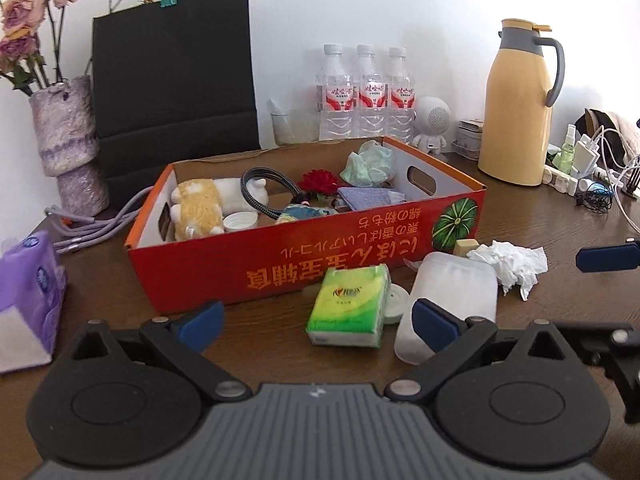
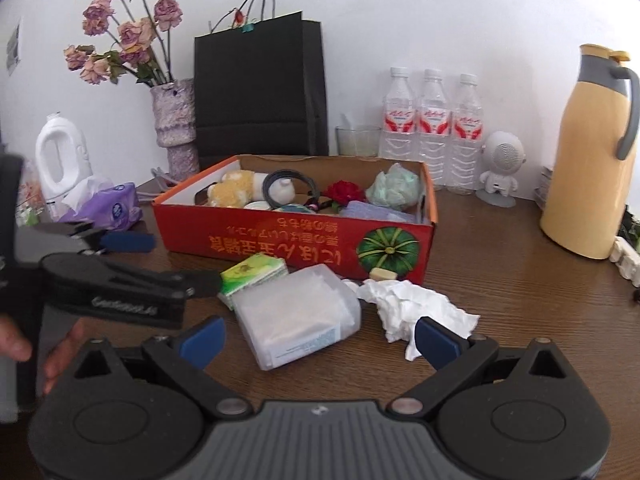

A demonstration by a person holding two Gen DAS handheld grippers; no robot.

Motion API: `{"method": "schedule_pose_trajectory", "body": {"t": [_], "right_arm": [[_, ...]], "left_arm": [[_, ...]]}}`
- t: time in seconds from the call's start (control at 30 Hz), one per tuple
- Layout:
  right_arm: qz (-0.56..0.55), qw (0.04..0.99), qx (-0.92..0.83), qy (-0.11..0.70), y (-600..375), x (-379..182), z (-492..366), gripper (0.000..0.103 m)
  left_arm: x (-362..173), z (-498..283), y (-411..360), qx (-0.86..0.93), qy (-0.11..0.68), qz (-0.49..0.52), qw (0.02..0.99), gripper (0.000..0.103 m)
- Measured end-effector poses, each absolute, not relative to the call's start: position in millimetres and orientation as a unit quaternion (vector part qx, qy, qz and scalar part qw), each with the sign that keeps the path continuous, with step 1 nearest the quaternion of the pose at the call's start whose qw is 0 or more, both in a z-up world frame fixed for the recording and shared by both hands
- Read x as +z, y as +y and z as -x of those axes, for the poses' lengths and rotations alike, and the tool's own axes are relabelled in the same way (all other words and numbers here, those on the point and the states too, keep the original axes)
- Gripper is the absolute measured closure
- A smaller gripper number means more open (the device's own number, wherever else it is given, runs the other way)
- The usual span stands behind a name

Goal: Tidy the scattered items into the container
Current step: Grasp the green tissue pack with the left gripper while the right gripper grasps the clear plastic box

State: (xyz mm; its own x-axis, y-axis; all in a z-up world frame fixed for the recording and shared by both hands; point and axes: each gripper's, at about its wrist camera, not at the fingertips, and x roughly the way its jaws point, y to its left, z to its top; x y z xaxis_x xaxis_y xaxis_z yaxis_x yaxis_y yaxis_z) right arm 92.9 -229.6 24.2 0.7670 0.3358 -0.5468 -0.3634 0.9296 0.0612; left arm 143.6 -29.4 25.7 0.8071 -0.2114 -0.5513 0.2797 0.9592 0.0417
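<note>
Right wrist view: right gripper spread wide, empty, w/ frosted plastic case between tips on table, just beside red box. Left gripper likewise released. Risk: smooth case slips.

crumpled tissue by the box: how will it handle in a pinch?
The tissue looks loosely wadded, so probably very light and floppy; it should squash flat between the right tongs. Its trailing corner may drag or snag on the table.

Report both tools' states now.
Left tool: open, holding nothing.
Right tool: open, holding nothing.
</note>
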Motion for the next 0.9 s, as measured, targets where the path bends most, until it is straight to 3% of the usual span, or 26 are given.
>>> {"method": "schedule_pose_trajectory", "body": {"t": [0.1,0.2,0.3,0.33,0.37,0.73,0.9], "right_arm": [[0.031,0.931,0.191,0.311,-221,10,-103,0.002],[0.01,0.921,0.195,0.338,-217,-3,-110,0.002],[-0.005,0.916,0.209,0.342,-213,-5,-112,0.002],[-0.009,0.916,0.213,0.339,-212,-3,-112,0.002],[-0.014,0.916,0.216,0.337,-211,-2,-114,0.002],[-0.151,0.909,0.052,0.384,-193,-8,-157,0.0],[-0.133,0.92,0.005,0.37,-177,-8,-164,0.001]], "left_arm": [[16,-172,-30,-0.152,0.317,-0.053,0.935,0.004],[7,-187,-35,-0.174,0.331,-0.056,0.926,0.014],[1,-195,-33,-0.19,0.35,-0.034,0.917,0.037],[2,-195,-30,-0.193,0.352,-0.02,0.916,0.054],[3,-194,-27,-0.191,0.354,-0.009,0.915,0.057],[36,-134,23,-0.1,0.308,0.067,0.944,0.058],[40,-117,26,-0.095,0.306,0.076,0.944,0.058]]}}
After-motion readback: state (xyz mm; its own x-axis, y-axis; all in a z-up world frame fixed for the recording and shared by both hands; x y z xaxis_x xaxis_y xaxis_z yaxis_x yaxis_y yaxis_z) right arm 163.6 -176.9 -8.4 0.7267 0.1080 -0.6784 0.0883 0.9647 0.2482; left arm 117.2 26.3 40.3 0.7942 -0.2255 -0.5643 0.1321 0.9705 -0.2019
